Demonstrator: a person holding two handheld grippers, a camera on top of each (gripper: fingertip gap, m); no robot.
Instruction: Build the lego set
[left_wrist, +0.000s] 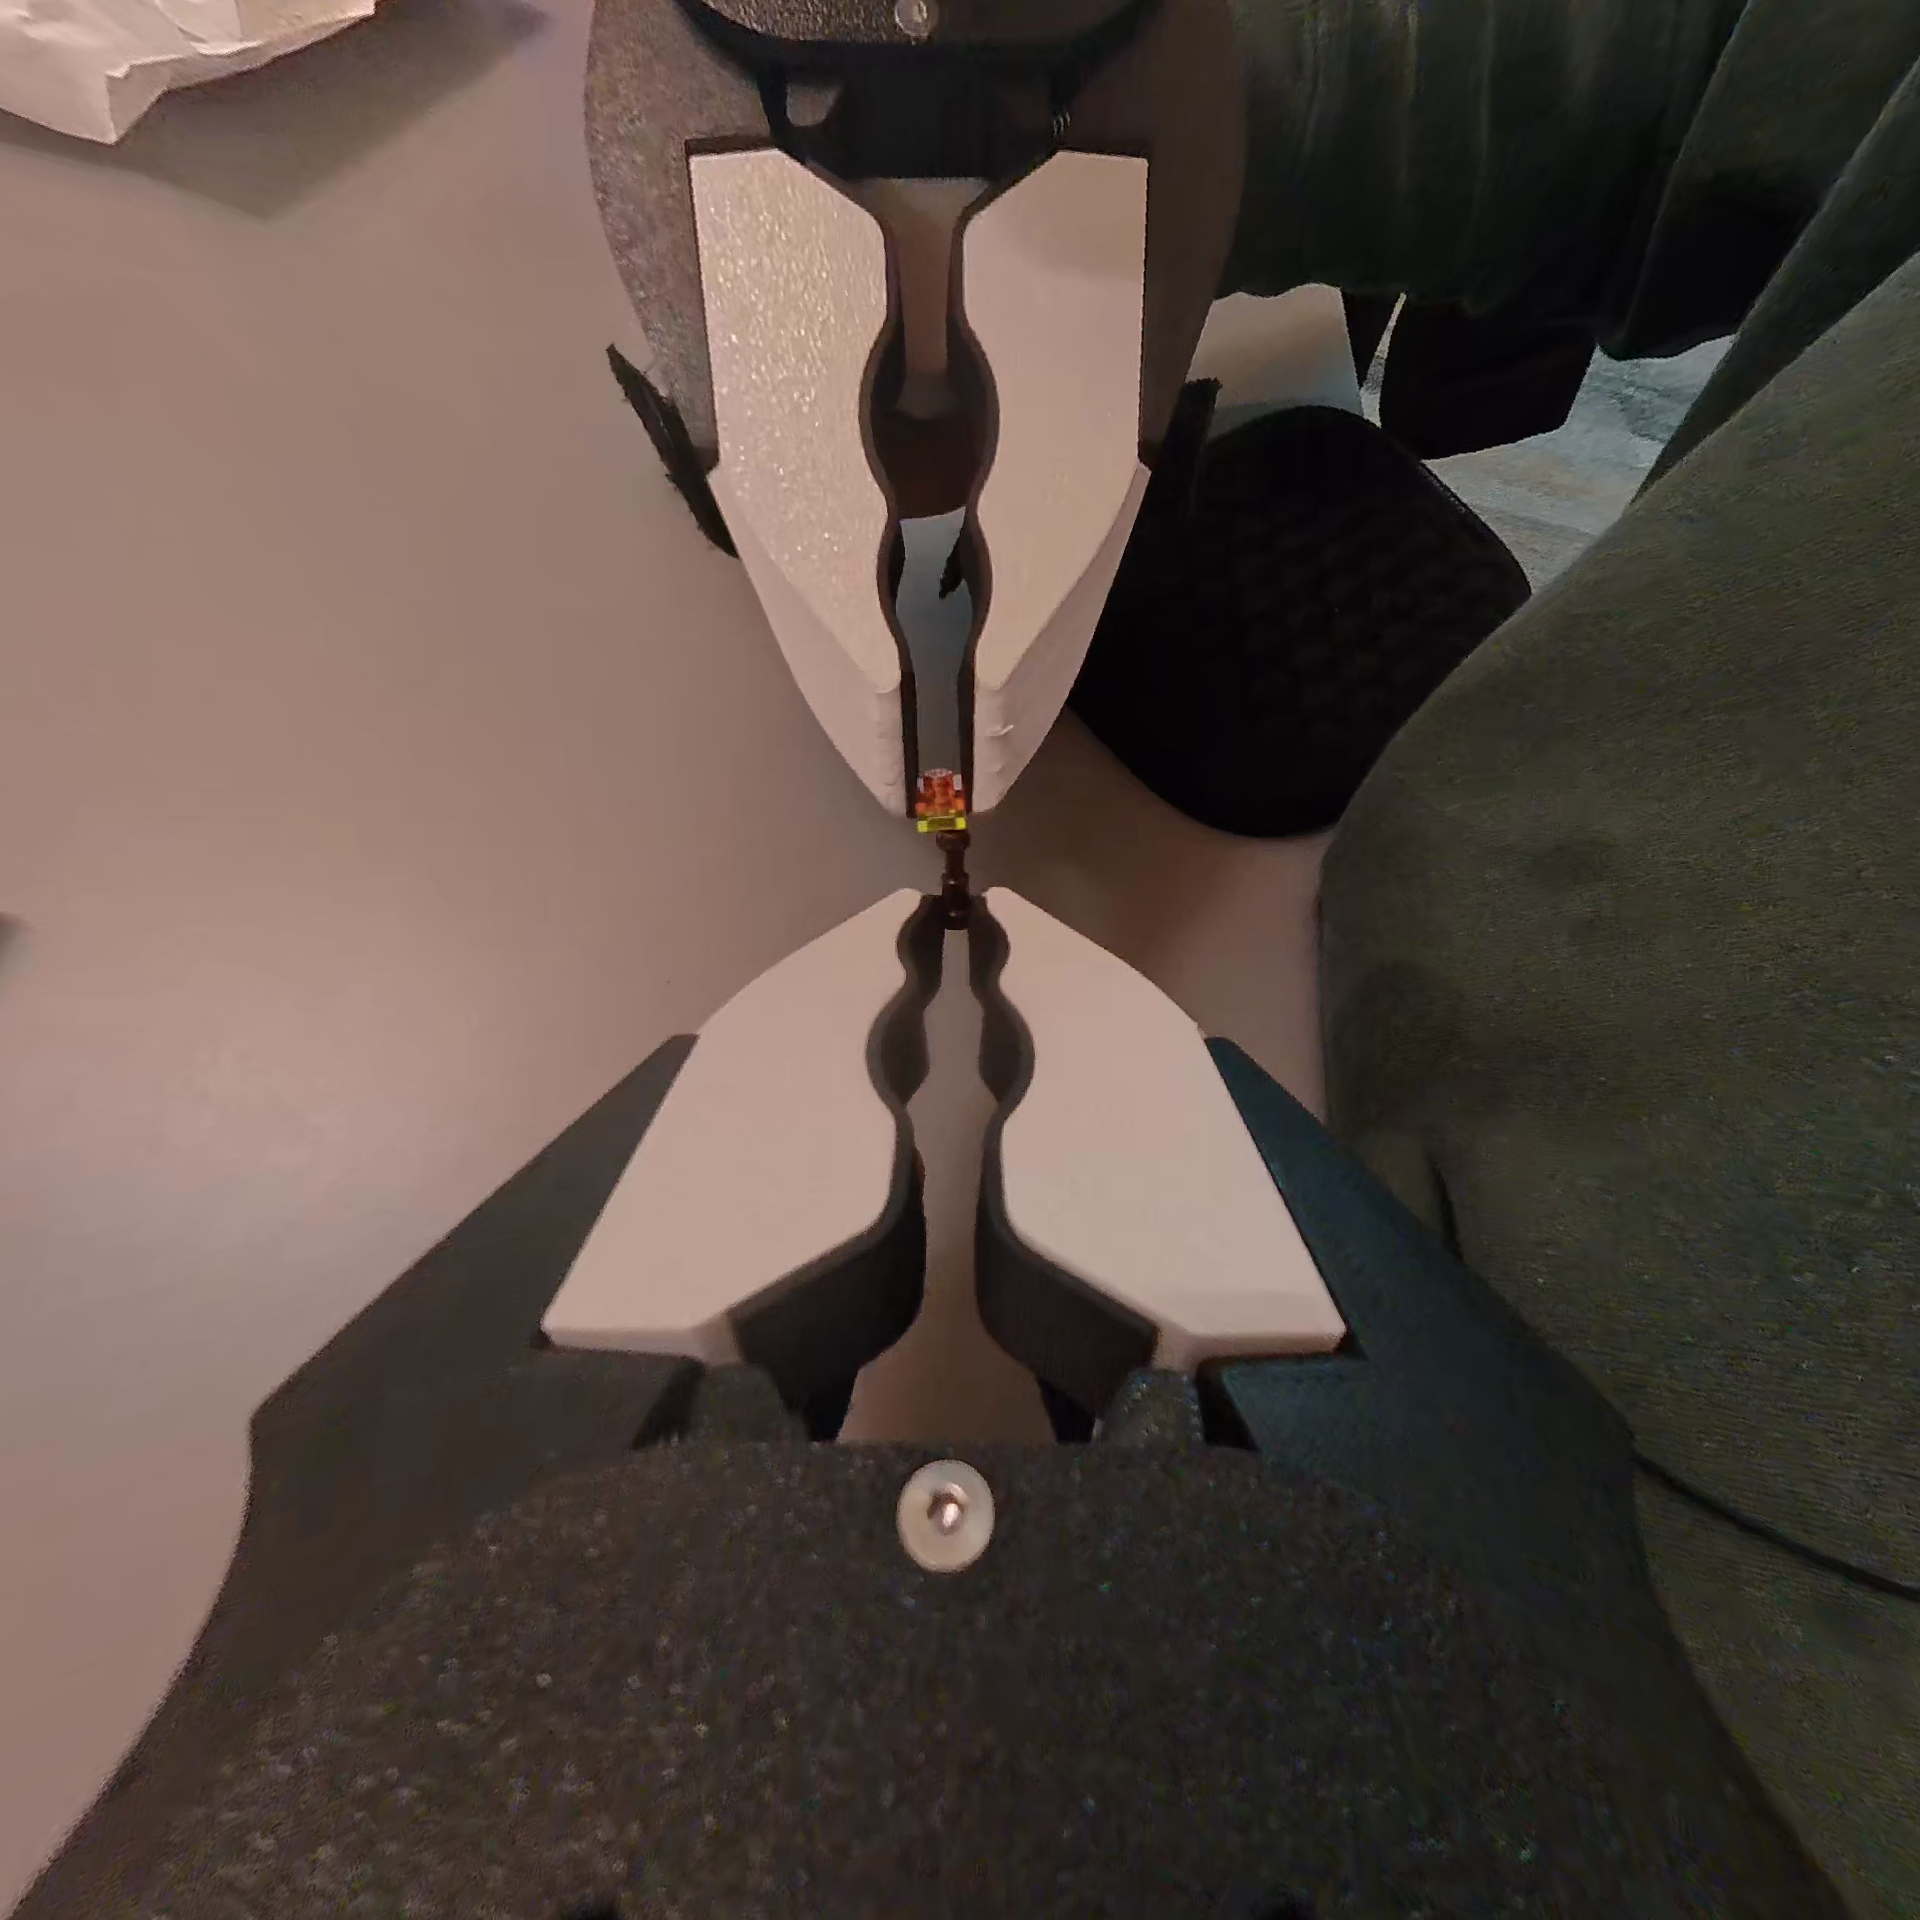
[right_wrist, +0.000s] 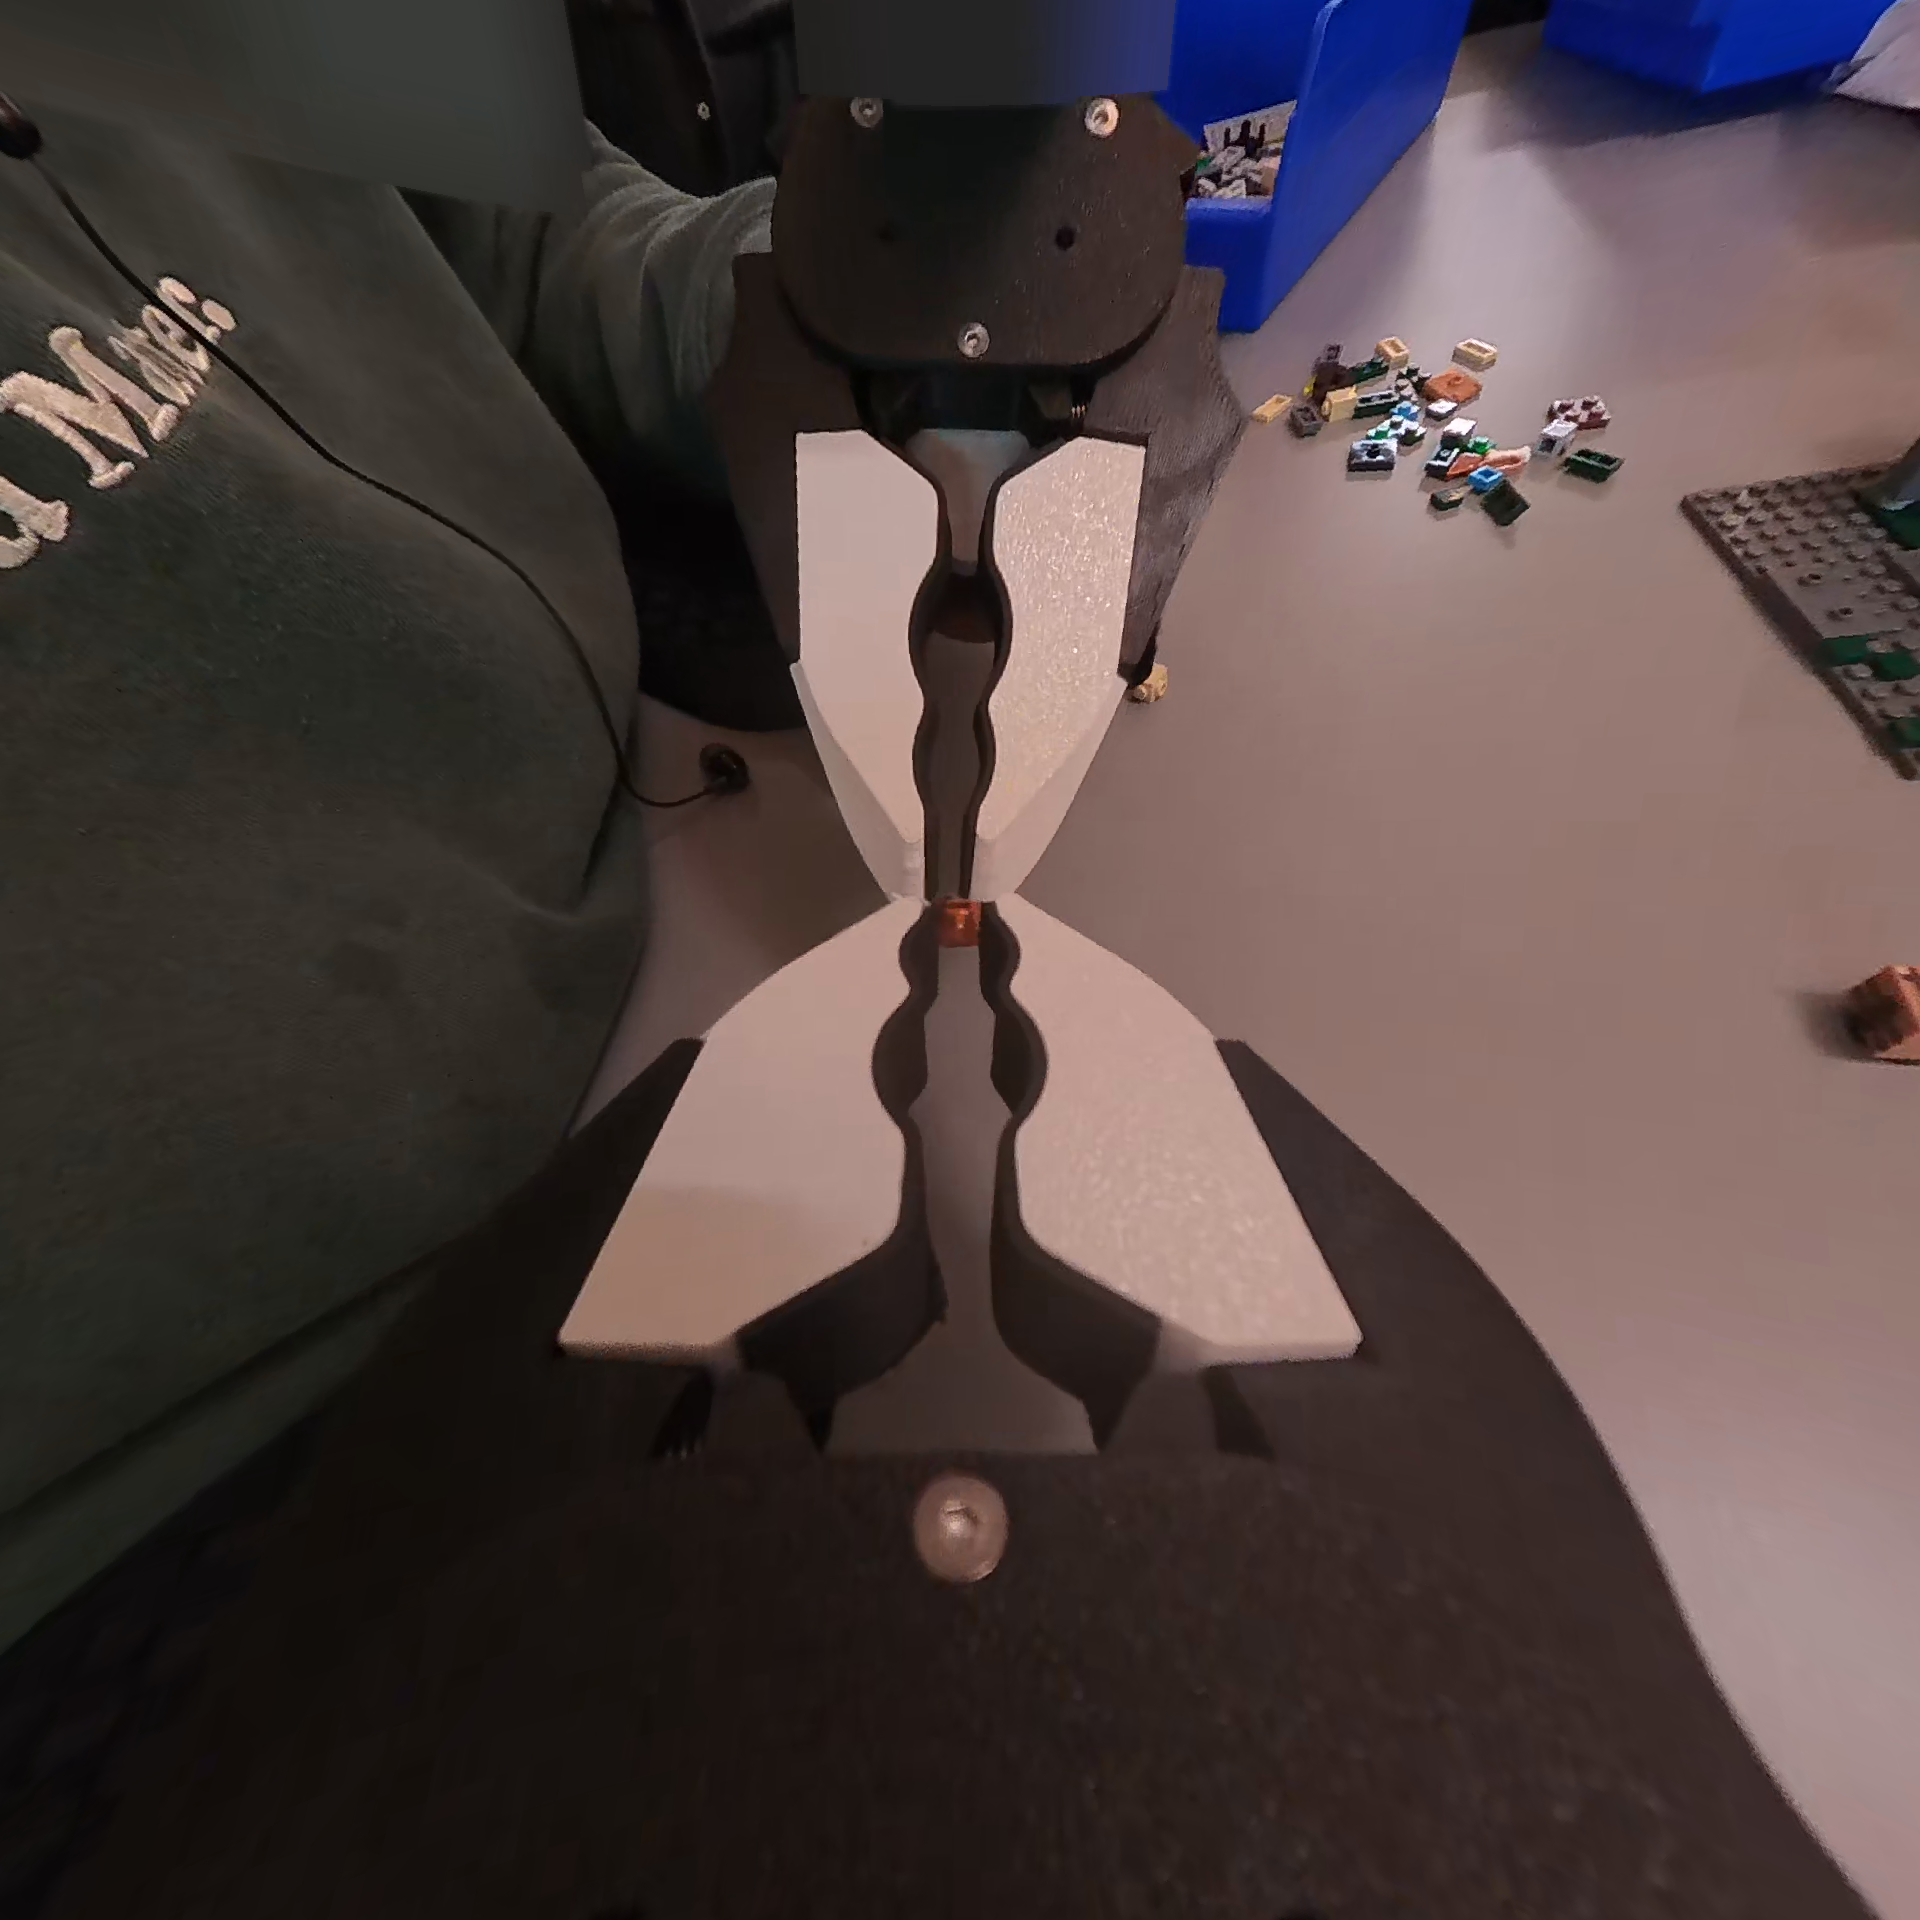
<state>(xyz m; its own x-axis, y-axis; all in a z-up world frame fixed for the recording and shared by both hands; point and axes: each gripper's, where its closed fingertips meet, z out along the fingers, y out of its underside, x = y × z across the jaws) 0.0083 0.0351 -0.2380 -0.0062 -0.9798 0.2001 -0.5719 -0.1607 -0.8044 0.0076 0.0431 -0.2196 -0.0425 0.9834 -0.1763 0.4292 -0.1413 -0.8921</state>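
A: Left wrist view: left gripper (left_wrist: 954, 902) is pinching a thin dark brown rod piece (left_wrist: 953, 883) at its tips, jaws closed on it. Right gripper (left_wrist: 940, 805) is facing it tip to tip, clamping a small orange piece (left_wrist: 938, 792) with a yellow-green plate (left_wrist: 940, 825) at its near end. Rod is reaching up to that plate.

B: Right wrist view is agreeing on the orange piece (right_wrist: 958, 923), which is sitting between the right gripper (right_wrist: 958, 920) tips. Left gripper (right_wrist: 951, 883) is meeting it head-on. Rod and yellow-green plate aren't showing from here, hidden behind the orange piece.

A: Anything else on your side?

B: Yes, the table (right_wrist: 1403, 935) is carrying a loose pile of small bricks (right_wrist: 1439, 431), a grey studded baseplate (right_wrist: 1829, 592) at the right edge, blue bins (right_wrist: 1340, 156) behind, and one brown piece (right_wrist: 1883, 997) lying alone. A green sweatshirt (right_wrist: 260, 727) is filling the left.

A: Mine is only showing crumpled white paper (left_wrist: 156, 52) top left and a black chair (left_wrist: 1309, 623) behind the grippers.
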